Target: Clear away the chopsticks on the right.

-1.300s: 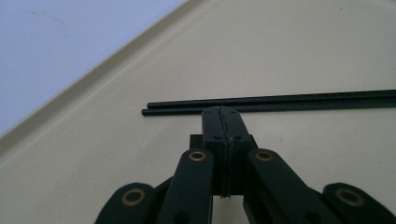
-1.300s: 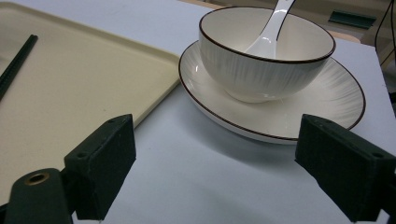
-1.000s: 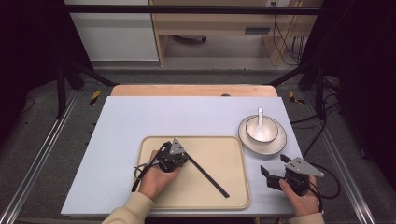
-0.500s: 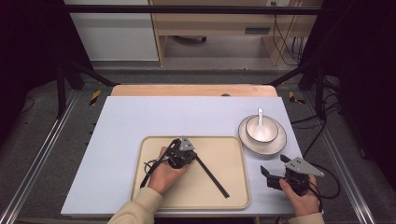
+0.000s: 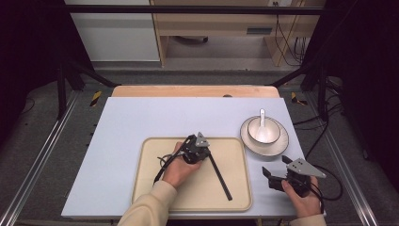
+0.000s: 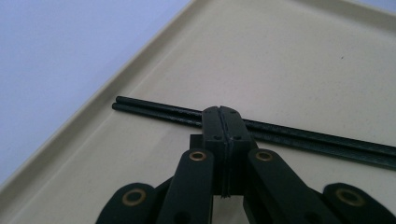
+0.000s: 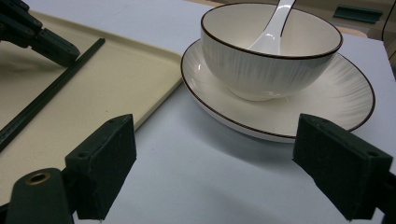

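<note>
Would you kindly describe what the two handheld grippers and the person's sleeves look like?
Both the left gripper and right gripper are black, each topped by a grey three-cornered plate and trailing a black cable. Their linkage arms carry brass-coloured rivets, and the flat jaw blocks are matt black. The person wears cream-coloured long sleeves.

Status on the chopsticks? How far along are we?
Done: bowl with spoon sits on the plate beside the tray. The chopsticks lie paired on the tray.
In hand: left tool is shut, tips against the chopsticks, apparently nudging rather than clamping them.
Left: the chopsticks aren't lifted off the tray yet. Right tool is open and empty near the plate.
</note>
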`<state>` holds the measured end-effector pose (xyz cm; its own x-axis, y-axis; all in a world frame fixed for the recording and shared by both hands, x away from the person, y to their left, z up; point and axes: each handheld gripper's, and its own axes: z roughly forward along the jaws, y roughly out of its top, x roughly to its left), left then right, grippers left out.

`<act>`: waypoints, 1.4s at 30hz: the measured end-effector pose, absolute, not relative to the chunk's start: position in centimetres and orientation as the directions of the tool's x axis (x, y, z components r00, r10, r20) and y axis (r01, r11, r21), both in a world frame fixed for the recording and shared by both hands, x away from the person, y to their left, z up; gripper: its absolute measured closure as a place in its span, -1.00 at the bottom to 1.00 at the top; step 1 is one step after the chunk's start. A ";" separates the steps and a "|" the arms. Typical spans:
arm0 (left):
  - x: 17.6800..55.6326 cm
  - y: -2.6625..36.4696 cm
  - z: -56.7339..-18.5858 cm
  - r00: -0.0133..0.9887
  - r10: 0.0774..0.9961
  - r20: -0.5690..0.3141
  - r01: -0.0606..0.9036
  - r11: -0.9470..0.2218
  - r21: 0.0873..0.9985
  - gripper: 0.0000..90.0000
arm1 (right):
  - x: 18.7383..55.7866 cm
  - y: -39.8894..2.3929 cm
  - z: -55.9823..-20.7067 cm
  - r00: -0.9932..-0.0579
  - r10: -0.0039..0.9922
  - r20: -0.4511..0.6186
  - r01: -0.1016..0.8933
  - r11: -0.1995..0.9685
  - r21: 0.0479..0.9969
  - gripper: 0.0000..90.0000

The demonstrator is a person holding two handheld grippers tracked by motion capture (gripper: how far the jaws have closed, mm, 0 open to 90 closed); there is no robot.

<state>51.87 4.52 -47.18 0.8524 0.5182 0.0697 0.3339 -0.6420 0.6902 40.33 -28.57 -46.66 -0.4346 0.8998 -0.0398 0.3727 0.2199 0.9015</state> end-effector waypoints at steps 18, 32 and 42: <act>51.5 0.7 -47.3 0.896 0.435 0.085 0.258 -0.668 0.698 0.99 | 40.3 -28.2 -46.7 -0.449 0.892 -0.055 0.349 0.231 0.908 -0.71; 51.5 -0.1 -47.4 0.906 0.416 0.083 0.245 -0.672 0.699 0.99 | 40.3 -28.1 -46.7 -0.454 0.889 -0.059 0.343 0.236 0.909 -0.72; 51.4 -0.6 -47.3 0.910 0.407 0.080 0.236 -0.667 0.706 0.99 | 40.2 -28.1 -46.6 -0.456 0.888 -0.056 0.340 0.232 0.911 -0.72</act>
